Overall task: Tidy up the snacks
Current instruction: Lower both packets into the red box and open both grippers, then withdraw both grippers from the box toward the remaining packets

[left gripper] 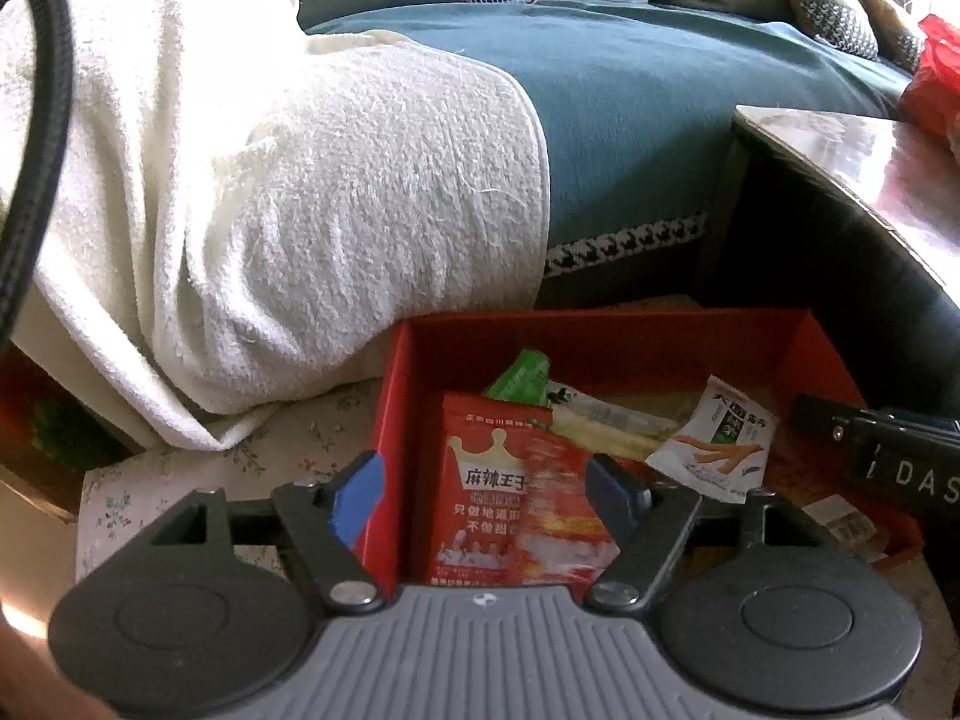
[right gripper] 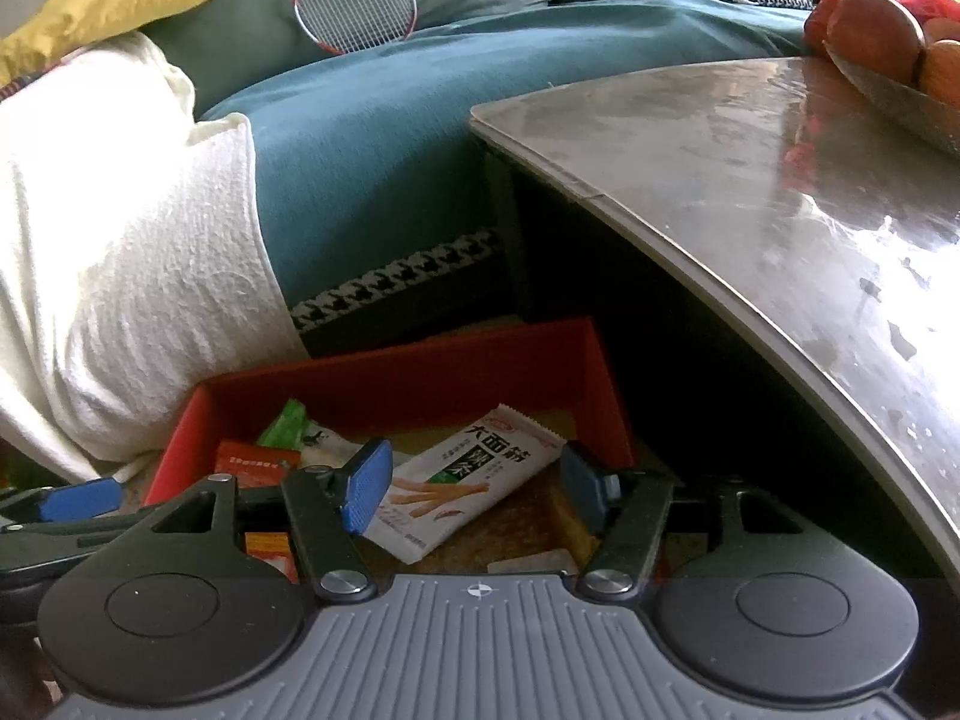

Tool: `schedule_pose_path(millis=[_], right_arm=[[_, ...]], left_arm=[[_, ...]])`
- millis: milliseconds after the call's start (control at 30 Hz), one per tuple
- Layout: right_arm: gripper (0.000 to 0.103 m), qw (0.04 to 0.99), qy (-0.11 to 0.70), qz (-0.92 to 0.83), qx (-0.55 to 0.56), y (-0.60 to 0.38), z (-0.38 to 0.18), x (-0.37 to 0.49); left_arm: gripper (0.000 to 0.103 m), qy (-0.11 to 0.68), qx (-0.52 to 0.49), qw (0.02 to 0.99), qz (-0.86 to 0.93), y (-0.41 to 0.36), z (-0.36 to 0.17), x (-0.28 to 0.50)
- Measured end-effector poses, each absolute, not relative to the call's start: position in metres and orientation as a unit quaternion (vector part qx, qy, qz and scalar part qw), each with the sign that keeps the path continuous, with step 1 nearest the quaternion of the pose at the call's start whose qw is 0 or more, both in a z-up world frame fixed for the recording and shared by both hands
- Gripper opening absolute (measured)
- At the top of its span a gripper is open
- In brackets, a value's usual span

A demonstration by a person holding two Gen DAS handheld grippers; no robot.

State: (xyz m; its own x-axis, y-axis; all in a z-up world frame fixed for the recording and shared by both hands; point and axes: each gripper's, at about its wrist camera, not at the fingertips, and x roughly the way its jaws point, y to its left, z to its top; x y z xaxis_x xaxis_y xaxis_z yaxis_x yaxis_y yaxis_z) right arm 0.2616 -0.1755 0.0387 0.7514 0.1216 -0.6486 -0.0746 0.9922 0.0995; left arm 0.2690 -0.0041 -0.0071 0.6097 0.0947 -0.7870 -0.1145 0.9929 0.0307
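Left wrist view: left gripper point(left gripper: 489, 489), jaws spread, poised over the red packet point(left gripper: 516, 504); right gripper point(right gripper: 474, 489), jaws spread, straddles the white packet point(right gripper: 465, 483) inside the red box point(right gripper: 396, 375).

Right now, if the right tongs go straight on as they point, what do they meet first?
Probably the white snack packet lying in the red box: it sits between the open right tongs. Depth is unclear, so contact is not certain.

Both wrist cams close above red box point(left gripper: 600, 348) point(right gripper: 420, 360), facing sofa point(left gripper: 630, 120); box shared.
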Motion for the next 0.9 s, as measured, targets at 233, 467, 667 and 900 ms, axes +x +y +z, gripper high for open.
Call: schedule_pose_path(millis=[233, 467, 667, 900], right_arm=[[0.071, 0.936, 0.345, 0.056, 0.034, -0.174, 0.043, 0.256], [0.077, 0.936, 0.346, 0.058, 0.029, -0.171, 0.045, 0.249], [0.077, 0.935, 0.349, 0.059, 0.025, -0.17, 0.048, 0.235], [0.08, 0.933, 0.353, 0.066, 0.027, -0.172, 0.049, 0.213]], left_arm=[[0.069, 0.437, -0.011, 0.898, 0.058, -0.004, -0.004, 0.265], [0.069, 0.437, -0.009, 0.898, 0.053, -0.006, 0.001, 0.257], [0.069, 0.436, -0.006, 0.899, 0.044, -0.005, 0.008, 0.242], [0.069, 0.436, 0.0, 0.9, 0.035, -0.007, 0.013, 0.223]])
